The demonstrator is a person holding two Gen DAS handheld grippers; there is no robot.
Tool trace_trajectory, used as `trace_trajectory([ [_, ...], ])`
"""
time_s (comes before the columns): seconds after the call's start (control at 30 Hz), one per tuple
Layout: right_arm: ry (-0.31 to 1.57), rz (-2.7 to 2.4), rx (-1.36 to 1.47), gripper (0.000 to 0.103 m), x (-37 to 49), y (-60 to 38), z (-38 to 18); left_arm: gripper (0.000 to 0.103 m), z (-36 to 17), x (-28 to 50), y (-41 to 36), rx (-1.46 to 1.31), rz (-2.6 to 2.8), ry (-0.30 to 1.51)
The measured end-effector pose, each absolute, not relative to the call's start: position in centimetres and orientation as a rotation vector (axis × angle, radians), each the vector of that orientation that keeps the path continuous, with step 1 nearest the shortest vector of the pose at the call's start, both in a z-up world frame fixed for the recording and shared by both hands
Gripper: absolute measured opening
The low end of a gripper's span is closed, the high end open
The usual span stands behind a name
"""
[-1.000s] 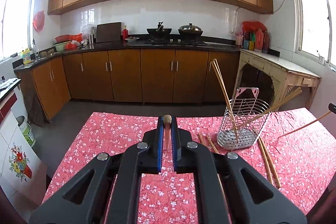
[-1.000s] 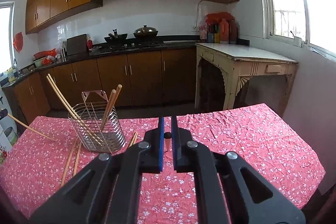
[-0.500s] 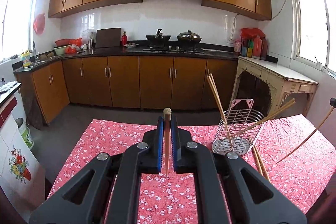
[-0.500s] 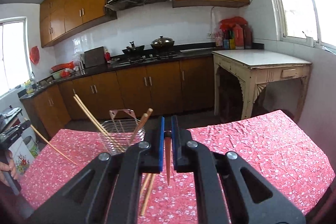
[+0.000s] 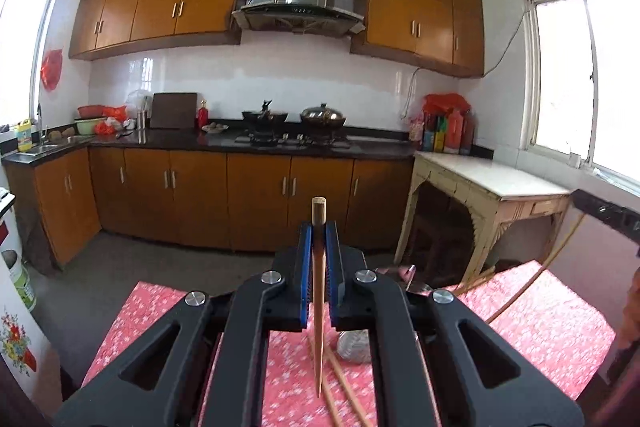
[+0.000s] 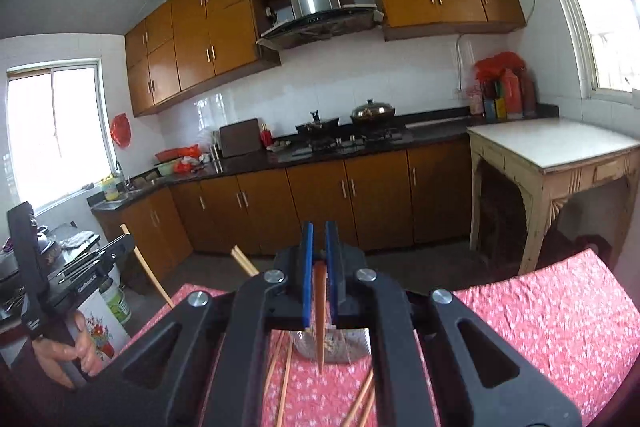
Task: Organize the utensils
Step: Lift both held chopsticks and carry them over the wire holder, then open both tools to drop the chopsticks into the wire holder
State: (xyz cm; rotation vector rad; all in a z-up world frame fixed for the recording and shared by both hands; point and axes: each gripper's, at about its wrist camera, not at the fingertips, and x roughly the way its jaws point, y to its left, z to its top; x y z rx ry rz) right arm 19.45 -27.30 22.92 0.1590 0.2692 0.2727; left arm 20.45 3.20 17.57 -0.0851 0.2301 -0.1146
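Observation:
My left gripper (image 5: 319, 231) is shut on a wooden chopstick (image 5: 318, 307) held upright, its tip hanging over the table. My right gripper (image 6: 319, 231) is shut on another wooden chopstick (image 6: 320, 323), point down above the wire utensil basket (image 6: 340, 345). The basket is mostly hidden behind the gripper bodies in both views; its base shows in the left wrist view (image 5: 354, 347). Several loose chopsticks lie on the red floral tablecloth (image 6: 540, 323) beside the basket (image 6: 282, 371). The right gripper's chopstick shows at the right of the left wrist view (image 5: 532, 281).
Kitchen cabinets and a stove counter (image 5: 296, 143) stand beyond the table. A pale side table (image 6: 556, 155) stands at the right. The left gripper and the hand on it show at the left of the right wrist view (image 6: 52, 291).
Both grippers have risen and tilted up, each carrying its chopstick. The basket has slipped down behind the gripper bodies and less of the table shows.

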Motion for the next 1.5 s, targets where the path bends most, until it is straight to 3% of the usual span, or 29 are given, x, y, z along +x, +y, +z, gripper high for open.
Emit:
trace_trajectory([
  [0.33,0.212,0.227,0.17,0.007,26.2,-25.7,25.3,0.007,21.7,25.2,-0.9,-0.144,-0.114,0.1],
  [0.9,0.427,0.211,0.232,0.008,37.6,-25.8,18.3,0.007,13.6,34.4,-2.4,-0.169,-0.102,0.307],
  [1.0,0.452,0.176,0.207,0.014,37.9,-25.9,17.6,0.007,13.3,34.2,-2.2,-0.158,-0.099,0.325],
  [1.03,0.448,0.165,0.202,0.022,37.6,-26.0,17.5,0.007,13.4,34.0,-2.1,-0.156,-0.098,0.323],
  [1.13,0.425,0.125,0.208,0.028,36.5,-27.3,17.9,0.019,14.1,33.1,-1.4,-0.151,-0.08,0.309],
  [1.2,0.419,0.102,0.225,0.028,35.5,-28.6,18.2,0.04,14.5,32.3,-0.9,-0.153,-0.065,0.299],
  [1.37,0.406,0.013,0.197,0.03,32.1,-31.6,18.0,0.041,14.8,29.0,1.0,-0.123,-0.028,0.294],
  [1.5,0.44,-0.047,0.193,0.031,29.4,-34.3,15.8,0.053,13.6,26.3,3.1,-0.111,0.0,0.306],
])
